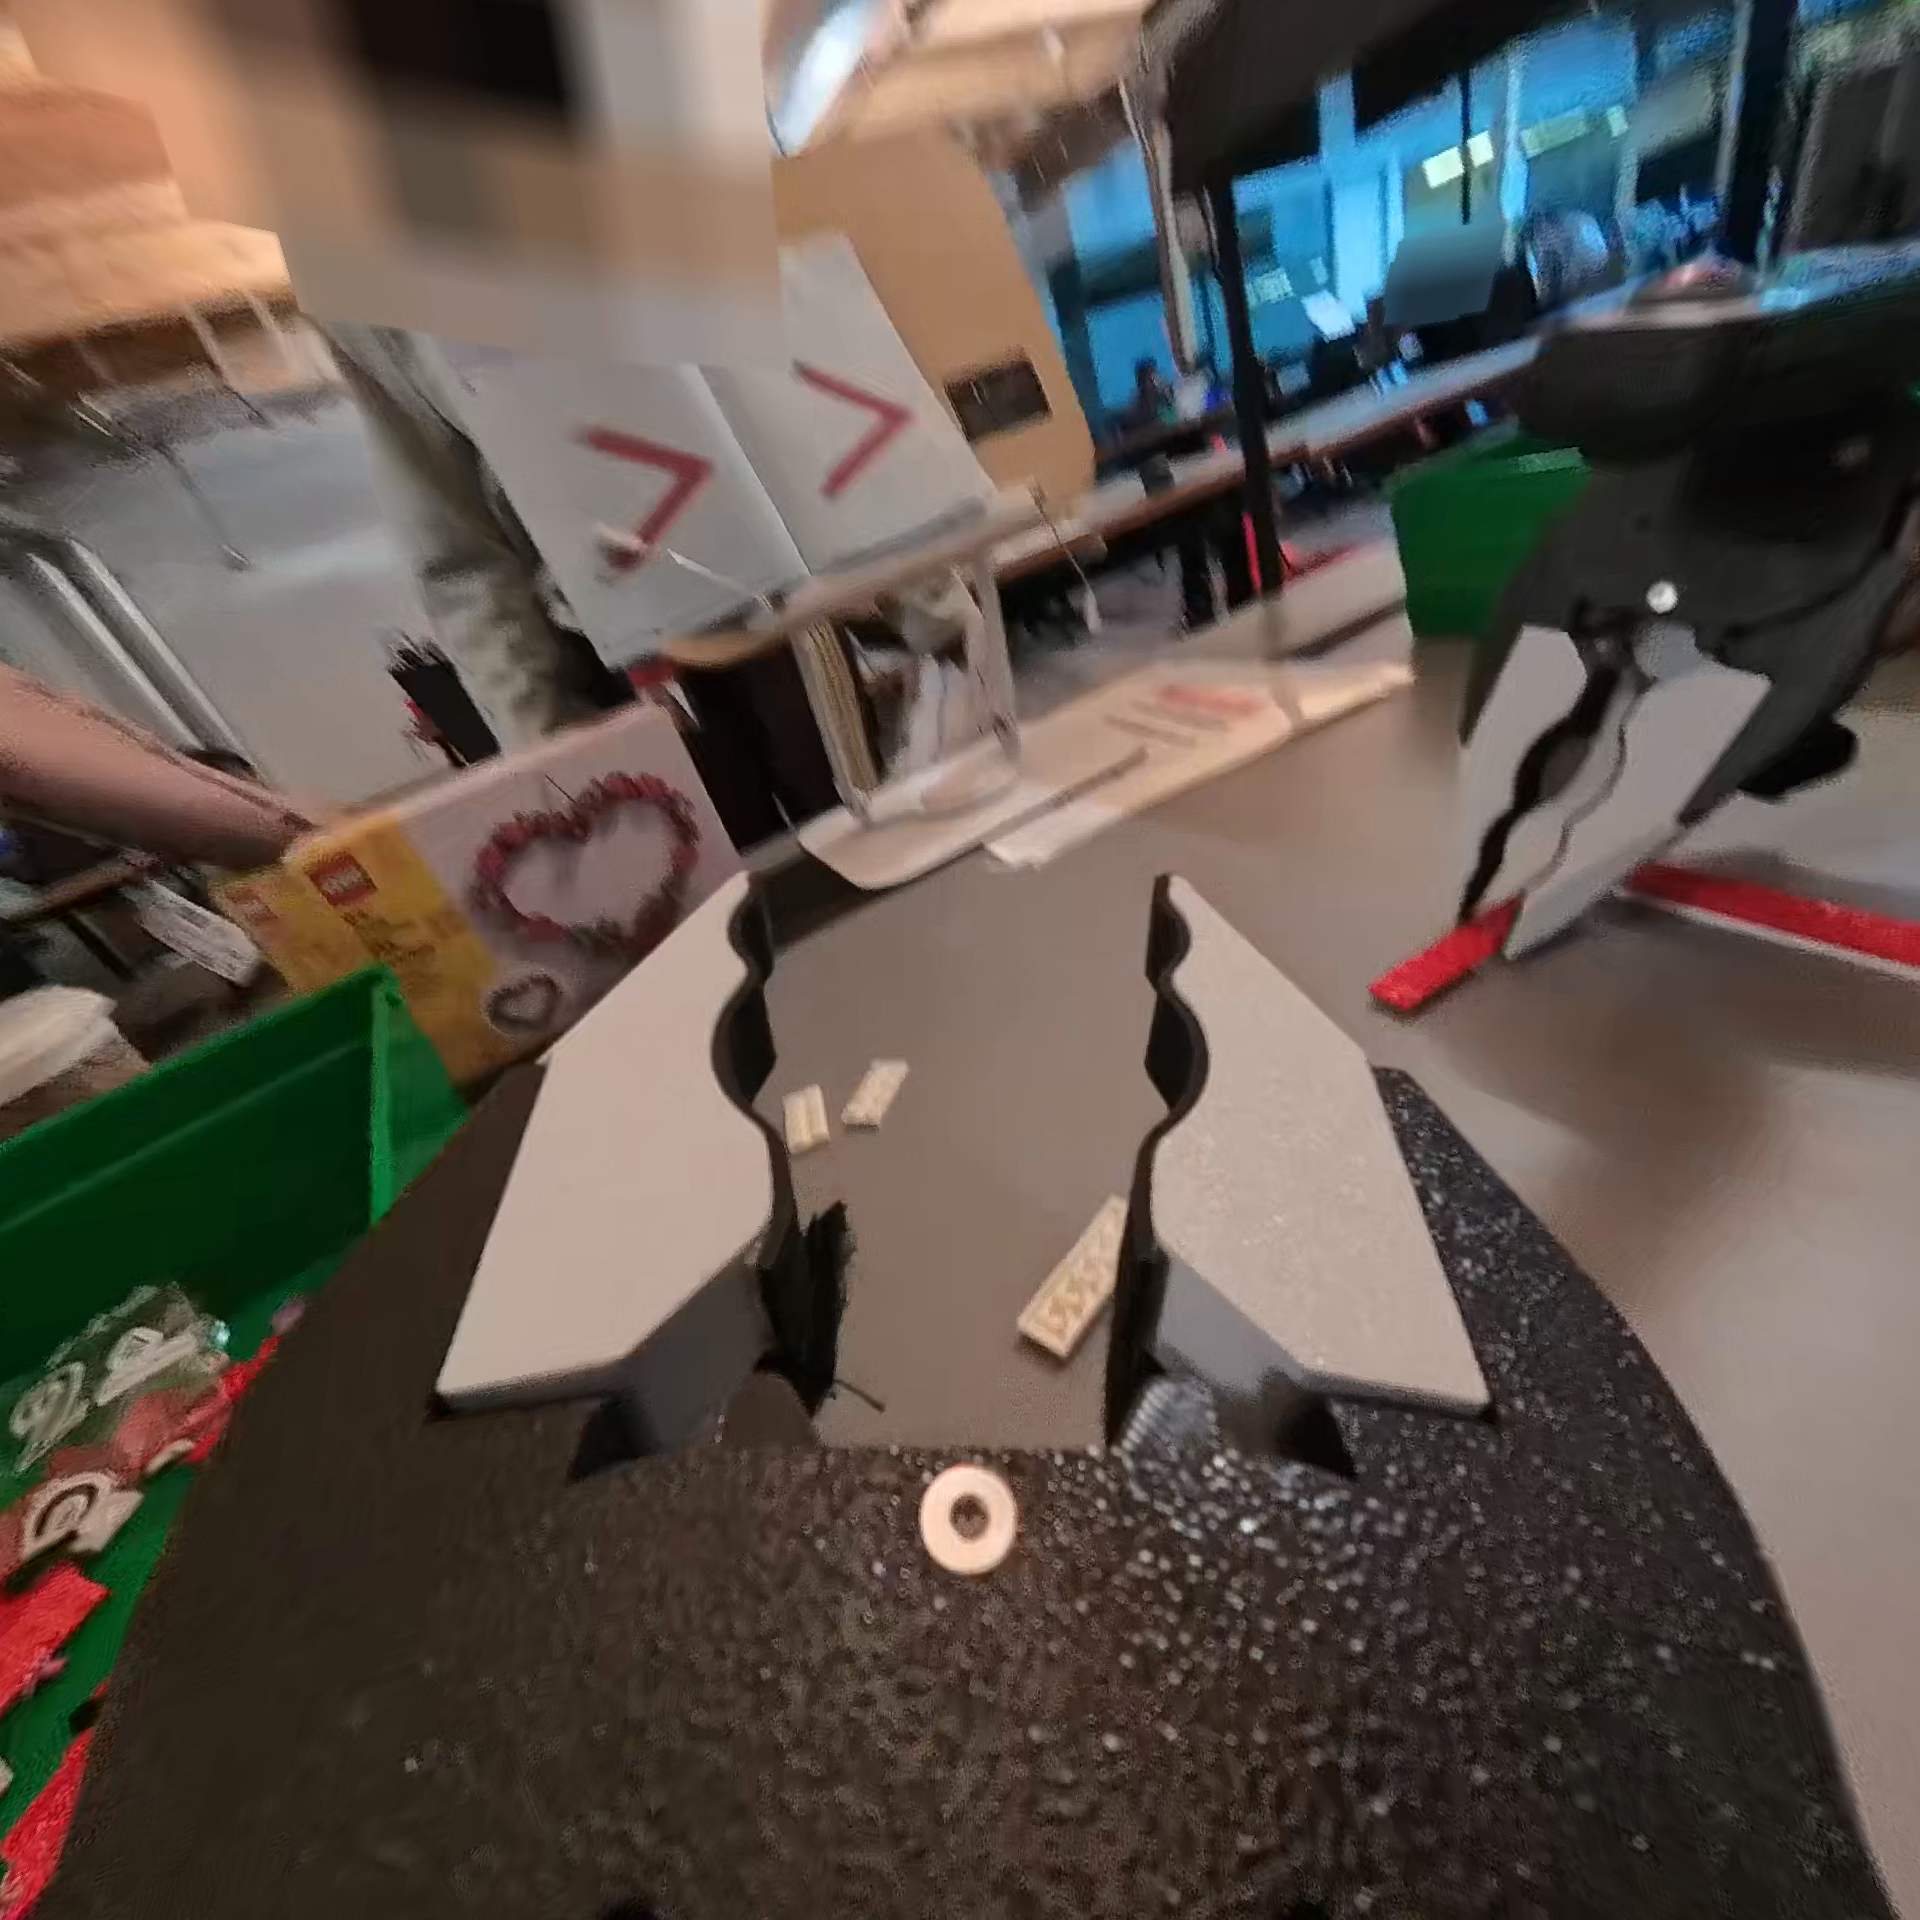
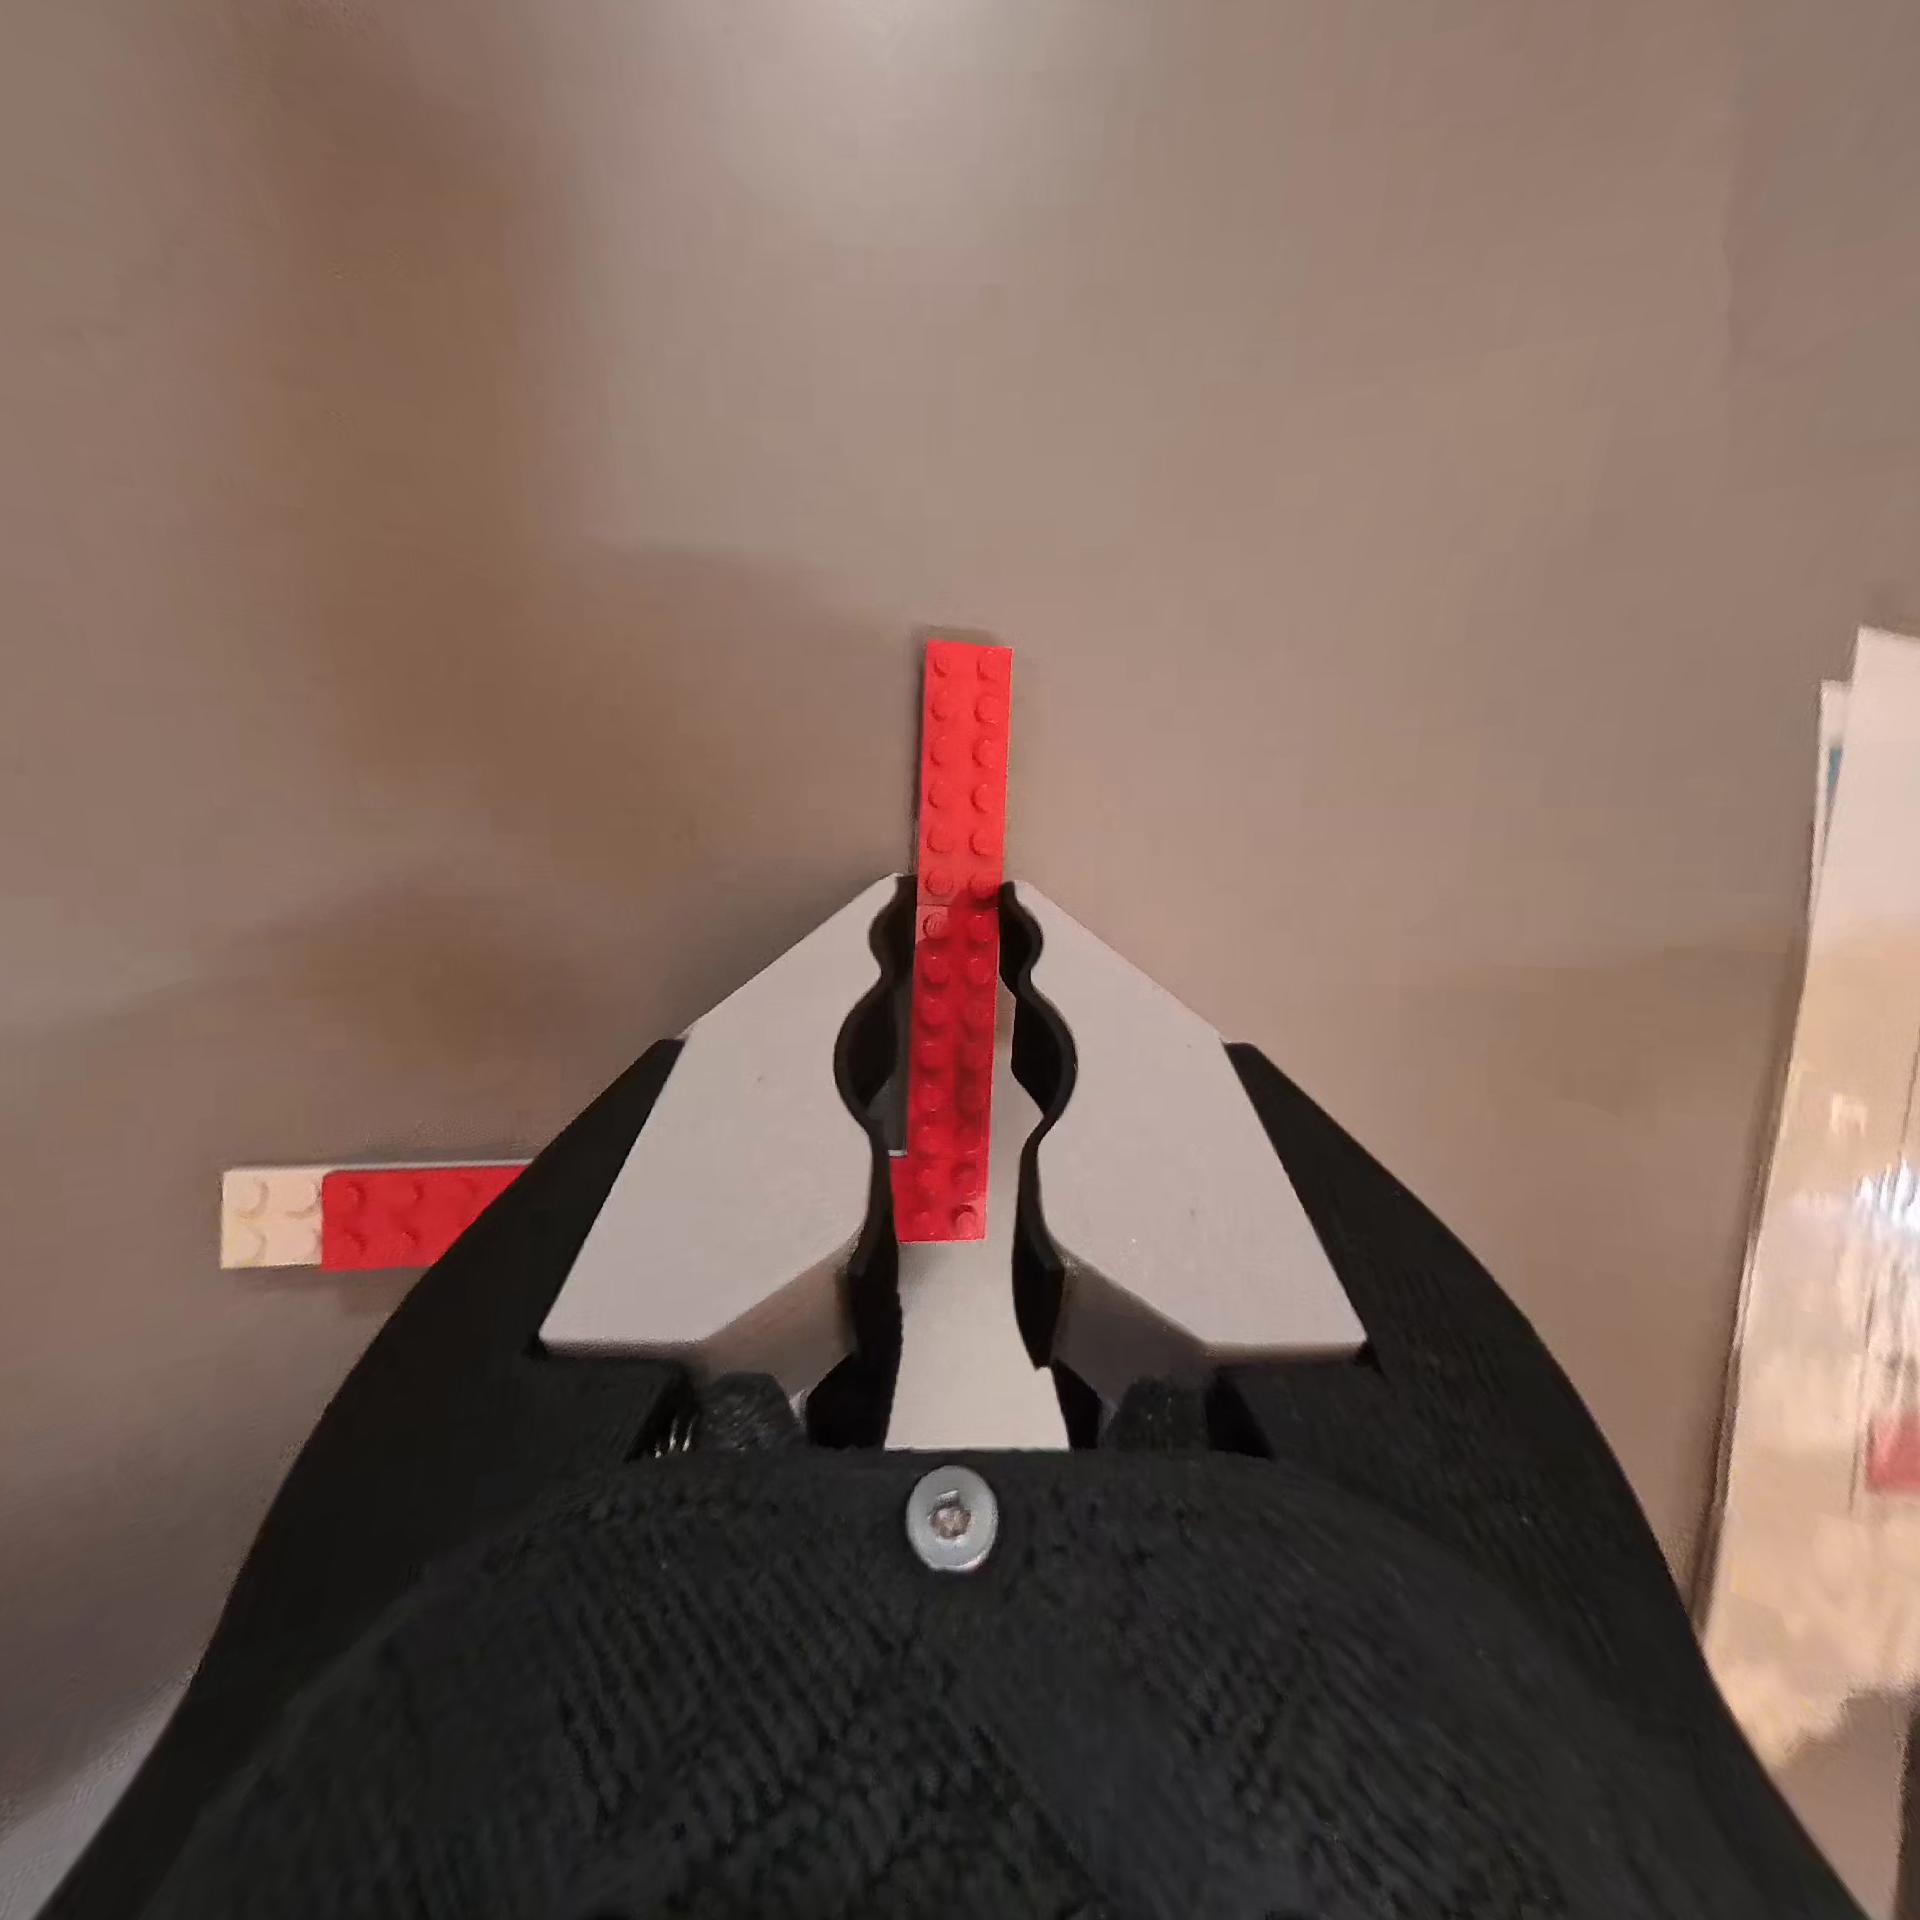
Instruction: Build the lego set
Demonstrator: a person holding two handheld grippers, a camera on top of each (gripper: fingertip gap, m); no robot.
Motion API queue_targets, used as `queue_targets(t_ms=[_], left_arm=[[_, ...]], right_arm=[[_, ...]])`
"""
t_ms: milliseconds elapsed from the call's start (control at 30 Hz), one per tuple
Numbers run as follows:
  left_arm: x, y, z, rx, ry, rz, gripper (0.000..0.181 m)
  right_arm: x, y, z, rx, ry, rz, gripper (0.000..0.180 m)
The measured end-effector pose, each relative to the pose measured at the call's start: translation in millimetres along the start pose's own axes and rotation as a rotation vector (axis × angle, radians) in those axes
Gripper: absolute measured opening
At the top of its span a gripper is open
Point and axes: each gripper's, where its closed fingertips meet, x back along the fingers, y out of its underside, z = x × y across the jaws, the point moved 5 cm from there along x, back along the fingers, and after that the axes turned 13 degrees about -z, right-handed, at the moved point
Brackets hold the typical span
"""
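My left gripper point(image 1: 956, 925) is open and empty, low over the grey table. Between and below its fingers lie two small cream plates point(image 1: 805, 1117) point(image 1: 875, 1091) and a longer cream plate point(image 1: 1075, 1288). My right gripper point(image 2: 961, 888) is shut on a long red plate point(image 2: 966, 769) that lies flat on the table. A second red plate point(image 2: 416, 1216) runs off to the left from its near end, with a white plate point(image 2: 265, 1216) under its far end. In the left wrist view the right gripper point(image 1: 1507, 914) stands at the right, tips down on the red plate point(image 1: 1439, 961).
A green bin point(image 1: 208, 1122) with bagged red and white pieces sits at the left, the set's box point(image 1: 468, 914) behind it. Instruction sheets point(image 1: 1143, 748) and another green bin point(image 1: 1486, 540) lie farther back. A person's arm point(image 1: 104, 790) reaches in at left. Papers point(image 2: 1849, 1039) edge the right.
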Motion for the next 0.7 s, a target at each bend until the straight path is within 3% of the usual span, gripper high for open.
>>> queue_targets(t_ms=[100,200,300,433,567,700], left_arm=[[-5.3,13.5,-1.1,0.038,0.158,-0.161,0.069],[-7.6,25.6,-4.2,0.037,0.200,-0.233,0.068],[-5.7,26.3,-8.7,0.062,0.216,-0.205,0.066],[-2.4,21.9,-13.9,0.099,0.240,-0.182,0.069],[3.4,14.3,-16.4,0.133,0.267,-0.140,0.069],[6.2,12.2,-17.5,0.146,0.277,-0.121,0.068]], right_arm=[[-3.1,-12.1,-8.4,0.139,-0.043,0.043,0.014],[-4.2,-21.7,-12.5,0.173,-0.095,0.048,0.014],[-0.6,-31.0,-7.4,0.127,-0.109,0.042,0.040],[6.0,-74.9,-5.8,0.127,-0.117,0.187,0.040],[-14.1,-126.4,-11.2,0.224,-0.071,0.218,0.041],[-33.8,-159.0,-7.7,0.217,-0.155,0.218,0.041]])
